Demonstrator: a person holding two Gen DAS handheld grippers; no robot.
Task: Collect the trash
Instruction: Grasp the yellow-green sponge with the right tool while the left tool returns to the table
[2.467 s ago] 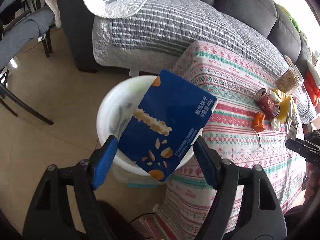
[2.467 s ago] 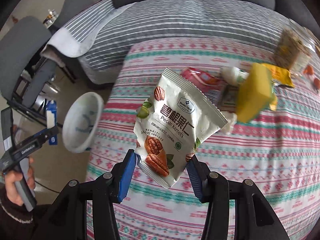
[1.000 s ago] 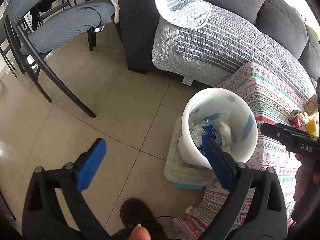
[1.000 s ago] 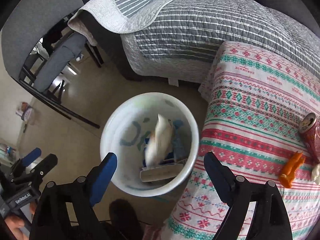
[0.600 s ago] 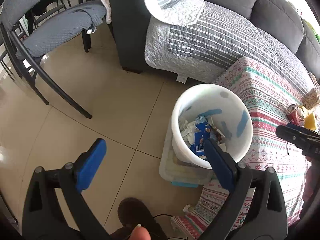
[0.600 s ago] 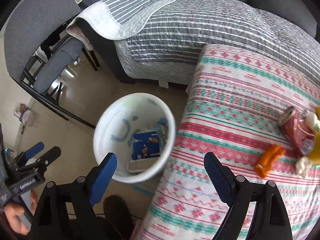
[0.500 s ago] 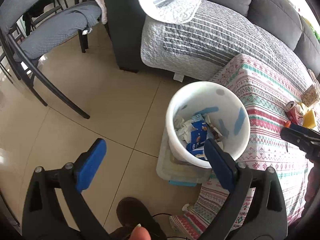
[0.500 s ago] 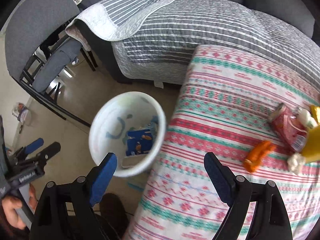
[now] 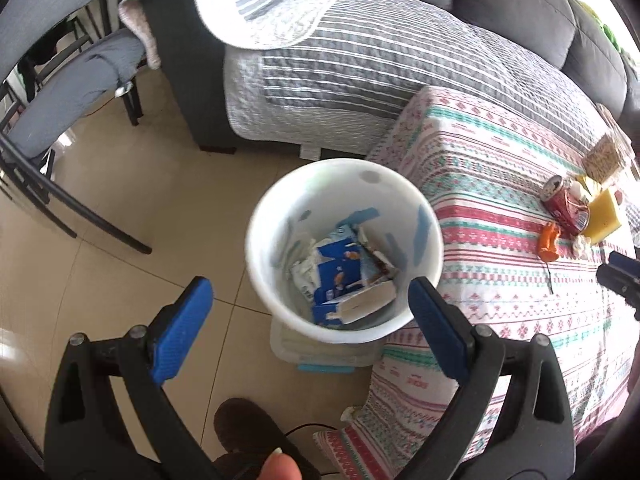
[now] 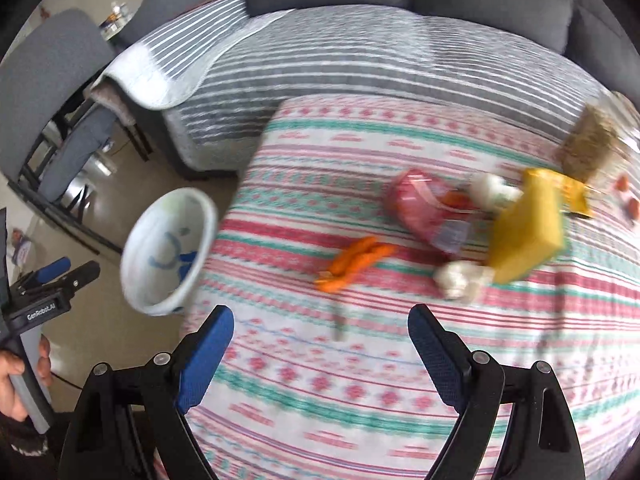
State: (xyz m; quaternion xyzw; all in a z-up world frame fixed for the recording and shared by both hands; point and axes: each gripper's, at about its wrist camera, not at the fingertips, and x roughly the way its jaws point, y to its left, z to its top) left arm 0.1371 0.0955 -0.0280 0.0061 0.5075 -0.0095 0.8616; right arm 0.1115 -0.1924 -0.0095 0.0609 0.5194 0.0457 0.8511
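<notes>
The white trash bin (image 9: pixel 280 200) stands on the floor beside the table; a blue snack box (image 9: pixel 338 270) and other wrappers lie inside. It also shows in the right wrist view (image 10: pixel 138 240). My left gripper (image 9: pixel 308 330) is open and empty just above the bin. My right gripper (image 10: pixel 318 354) is open and empty over the patterned tablecloth (image 10: pixel 360 400). On the table lie an orange wrapper (image 10: pixel 354 262), a red can (image 10: pixel 424 208), a yellow block (image 10: pixel 528 232) and a white crumpled scrap (image 10: pixel 458 278).
A grey striped sofa (image 9: pixel 360 48) runs behind the table. A grey chair (image 9: pixel 60 92) stands on the tiled floor at left. A clear container (image 9: pixel 320 354) sits under the bin. A straw-coloured pack (image 10: pixel 590 142) lies at the table's far right.
Both grippers released their items into the bin: the blue box and the nut bag. The right gripper swung from the bin to over the table; the left gripper closed in on the bin.
</notes>
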